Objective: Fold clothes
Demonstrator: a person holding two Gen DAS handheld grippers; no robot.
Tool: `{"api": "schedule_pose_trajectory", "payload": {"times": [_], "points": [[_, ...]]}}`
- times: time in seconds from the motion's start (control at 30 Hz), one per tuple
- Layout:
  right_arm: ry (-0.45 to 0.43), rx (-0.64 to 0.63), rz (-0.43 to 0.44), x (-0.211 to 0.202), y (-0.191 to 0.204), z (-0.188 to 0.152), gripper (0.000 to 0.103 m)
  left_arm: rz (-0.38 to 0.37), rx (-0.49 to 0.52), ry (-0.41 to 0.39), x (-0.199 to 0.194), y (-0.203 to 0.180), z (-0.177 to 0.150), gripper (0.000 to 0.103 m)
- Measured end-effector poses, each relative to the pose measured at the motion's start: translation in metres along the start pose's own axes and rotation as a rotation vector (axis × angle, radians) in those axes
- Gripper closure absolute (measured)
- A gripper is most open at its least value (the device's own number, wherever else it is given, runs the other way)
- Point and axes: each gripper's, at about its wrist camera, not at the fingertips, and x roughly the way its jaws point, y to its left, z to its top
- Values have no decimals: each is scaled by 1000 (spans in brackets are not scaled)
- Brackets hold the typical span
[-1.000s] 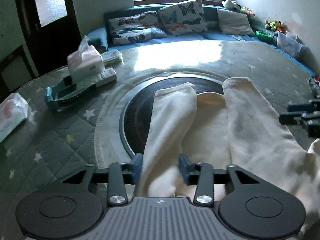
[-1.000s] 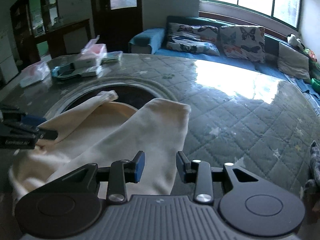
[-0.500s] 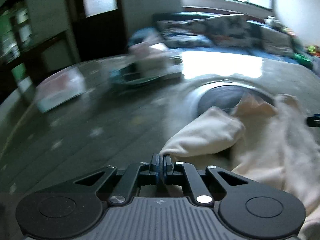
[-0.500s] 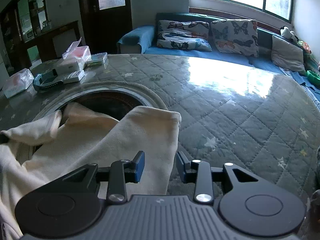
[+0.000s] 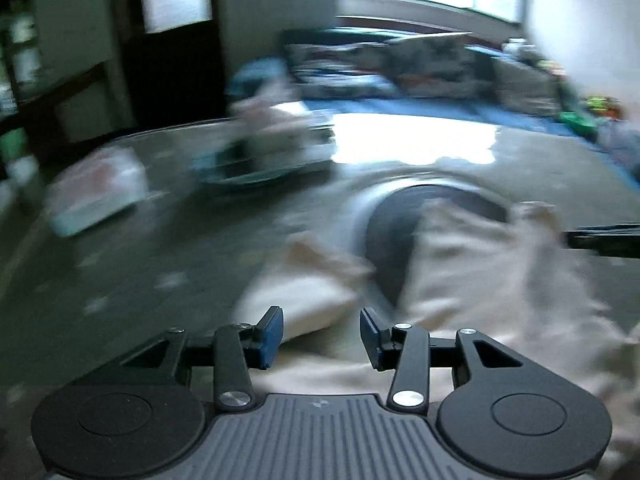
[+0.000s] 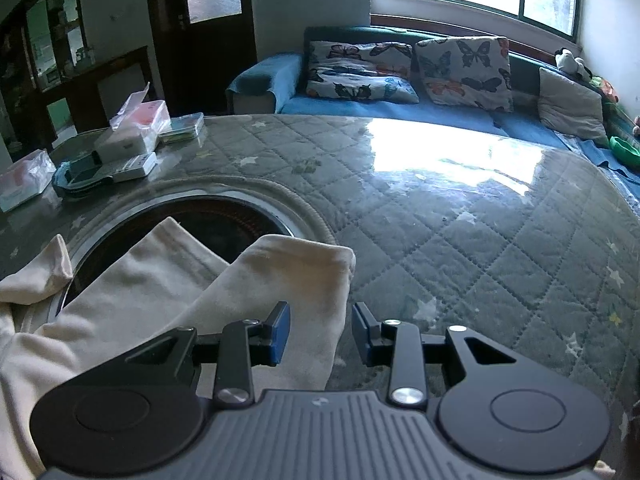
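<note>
The round table (image 6: 480, 240), covered with a grey quilted cloth with stars, fills both views. A dark round plate (image 6: 208, 224) is set in its middle. The cream garment (image 6: 132, 292) lies partly over this plate, with 2 sleeves pointing away from the person. The left gripper (image 5: 321, 334) hangs above one folded sleeve (image 5: 304, 280); its jaws are opening and the pads press on nothing. The right gripper (image 6: 321, 332) has its fingers spread over the edge of the other sleeve (image 6: 296, 280), not pinching it.
</note>
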Motion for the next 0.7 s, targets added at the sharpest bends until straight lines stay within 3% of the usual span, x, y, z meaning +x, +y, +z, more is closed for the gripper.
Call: {"api": "schedule_pose_trajectory", "payload": {"times": [0.2, 0.47, 0.7], "points": [[10, 2, 12, 6, -2, 3, 70, -79, 80, 25, 40, -42, 23, 58], [19, -1, 31, 12, -5, 3, 75, -93, 104, 50, 84, -66, 40, 57], [21, 4, 40, 15, -10, 3, 77, -110, 141, 52, 96, -78, 42, 59]]}}
